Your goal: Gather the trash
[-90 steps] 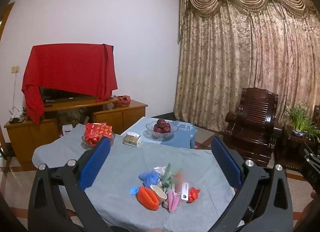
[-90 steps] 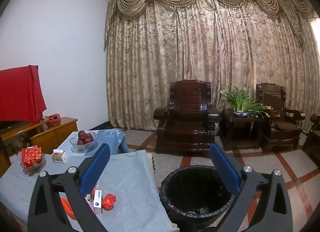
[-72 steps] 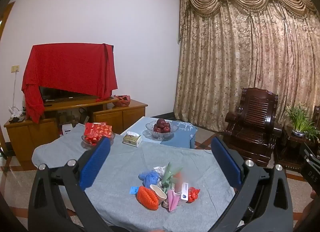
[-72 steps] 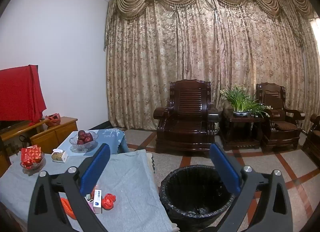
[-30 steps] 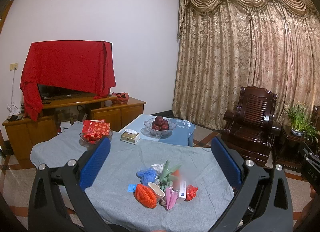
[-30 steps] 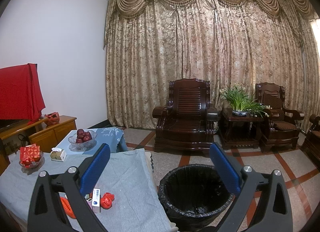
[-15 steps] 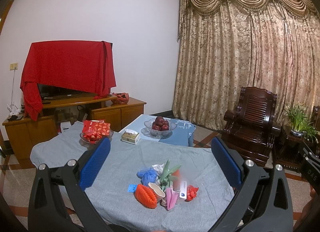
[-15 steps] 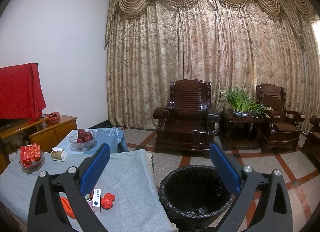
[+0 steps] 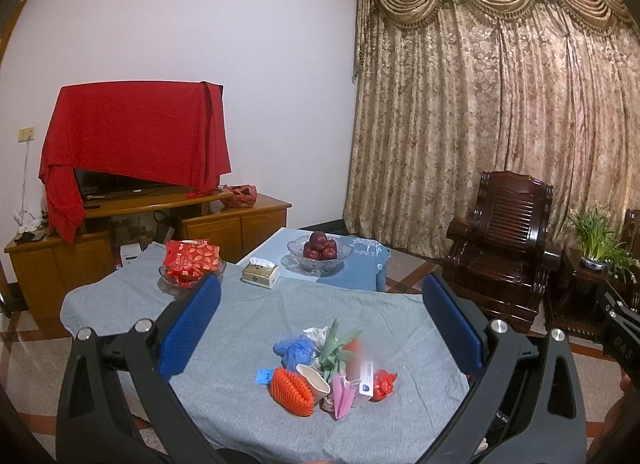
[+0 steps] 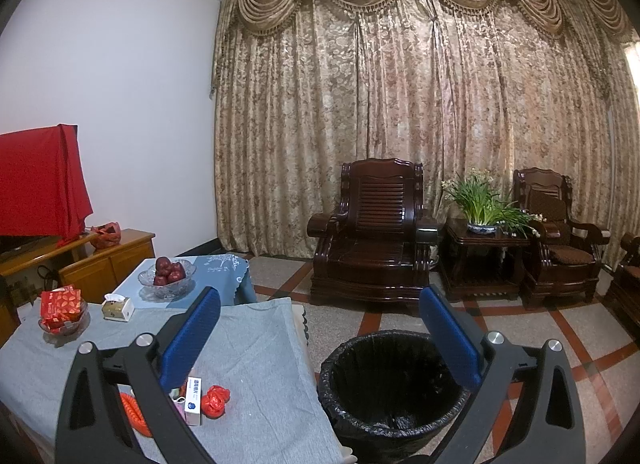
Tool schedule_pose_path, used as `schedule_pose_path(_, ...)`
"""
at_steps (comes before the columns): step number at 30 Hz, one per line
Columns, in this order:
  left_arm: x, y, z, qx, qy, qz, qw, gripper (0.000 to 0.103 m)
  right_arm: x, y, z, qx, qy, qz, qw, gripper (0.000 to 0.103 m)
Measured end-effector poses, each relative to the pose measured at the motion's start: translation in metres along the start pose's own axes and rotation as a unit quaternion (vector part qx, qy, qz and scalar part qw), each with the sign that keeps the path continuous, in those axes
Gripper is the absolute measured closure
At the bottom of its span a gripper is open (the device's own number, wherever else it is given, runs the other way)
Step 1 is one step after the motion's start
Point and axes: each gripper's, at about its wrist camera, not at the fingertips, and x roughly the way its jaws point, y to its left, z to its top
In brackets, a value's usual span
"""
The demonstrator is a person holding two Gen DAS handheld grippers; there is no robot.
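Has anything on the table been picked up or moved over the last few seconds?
No. Both views only drifted slightly. The left claw and right claw stayed open and empty, the trash pile lies untouched on the grey cloth, and the bin stands where it was.

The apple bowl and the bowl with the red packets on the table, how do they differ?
The apple bowl holds dark red apples piled in a mound; the packet bowl holds flat red packets with a leaf print that stick up past its rim. The apple bowl stands farther back on the light blue cloth; the packet bowl stands nearer on the grey cloth. Both look like clear glass.
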Motion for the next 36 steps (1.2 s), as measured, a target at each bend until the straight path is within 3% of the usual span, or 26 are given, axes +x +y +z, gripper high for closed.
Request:
schedule_pose_path(8,0.005,0.0,-0.006,-0.001,0.008,0.001,1.0,0.005,0.007,0.01,-0.001,-0.007,0.009,0.003,1.0,0.006)
schedule_pose_path(12,0.02,0.01,-0.017,0.0,0.029,0.001,0.9996,0.005,0.02,0.015,-0.009,-0.013,0.024,0.018,0.999,0.006)
schedule_pose_path(17,0.05,0.025,-0.052,0.015,0.082,0.018,0.9963,0.005,0.054,0.026,-0.034,-0.027,0.08,0.053,0.995,0.006)
schedule_pose_path(26,0.1,0.052,-0.116,0.002,0.165,0.01,0.9863,0.005,0.102,0.049,-0.084,-0.038,0.154,0.099,0.982,0.006)
schedule_pose_path(36,0.156,0.059,-0.172,0.003,0.221,0.01,0.9752,0.005,0.144,0.091,-0.127,-0.055,0.212,0.168,0.961,0.023)
